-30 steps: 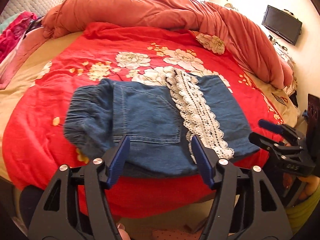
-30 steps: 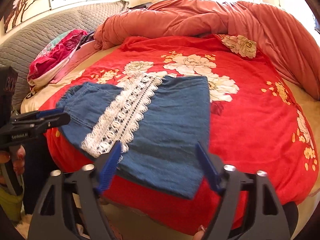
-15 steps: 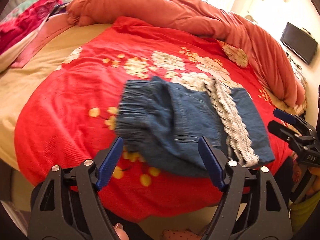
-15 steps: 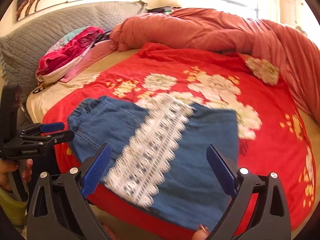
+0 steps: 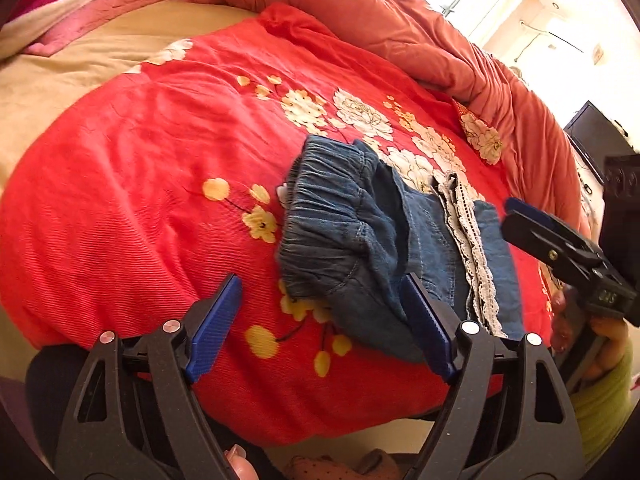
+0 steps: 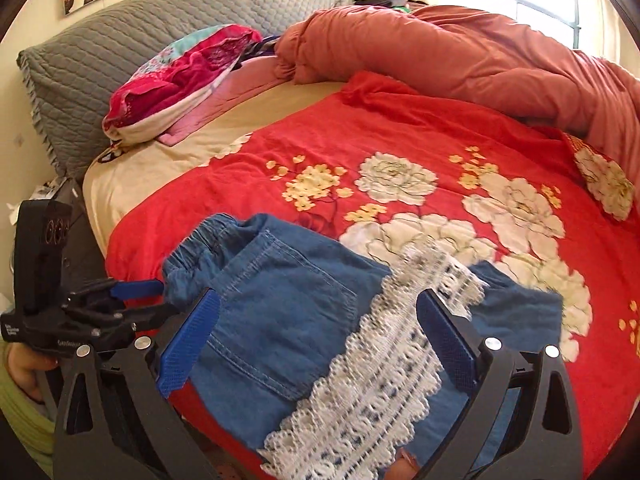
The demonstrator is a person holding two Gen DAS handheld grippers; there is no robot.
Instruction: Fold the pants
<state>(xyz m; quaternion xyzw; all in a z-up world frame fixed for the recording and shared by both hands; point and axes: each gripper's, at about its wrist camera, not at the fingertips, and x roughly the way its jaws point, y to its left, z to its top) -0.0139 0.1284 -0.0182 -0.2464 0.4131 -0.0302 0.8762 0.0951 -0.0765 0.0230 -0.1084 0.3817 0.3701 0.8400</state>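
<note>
The blue denim pants [image 5: 360, 236] lie folded near the front edge of the bed, with the elastic waistband [image 5: 320, 200] to the left and a white lace strip [image 5: 468, 232] to the right. They also show in the right wrist view [image 6: 288, 312], with the lace [image 6: 372, 384] across them. My left gripper [image 5: 320, 324] is open and empty, just before the waistband end. My right gripper [image 6: 320, 344] is open and empty above the pants' near edge; it also shows at the right of the left wrist view [image 5: 560, 248]. The left gripper shows in the right wrist view [image 6: 136, 300].
A red floral bedspread [image 5: 140, 200] covers the bed. A rolled salmon duvet [image 6: 460, 52] lies along the far side. A grey quilted pillow [image 6: 100, 60] and a pile of pink clothes [image 6: 180, 76] lie at the head. A dark screen [image 5: 596, 136] hangs at the right.
Both grippers have swung left along the pants. The left one now faces the waistband end and the right one faces the pocket and lace. The pants have not moved.
</note>
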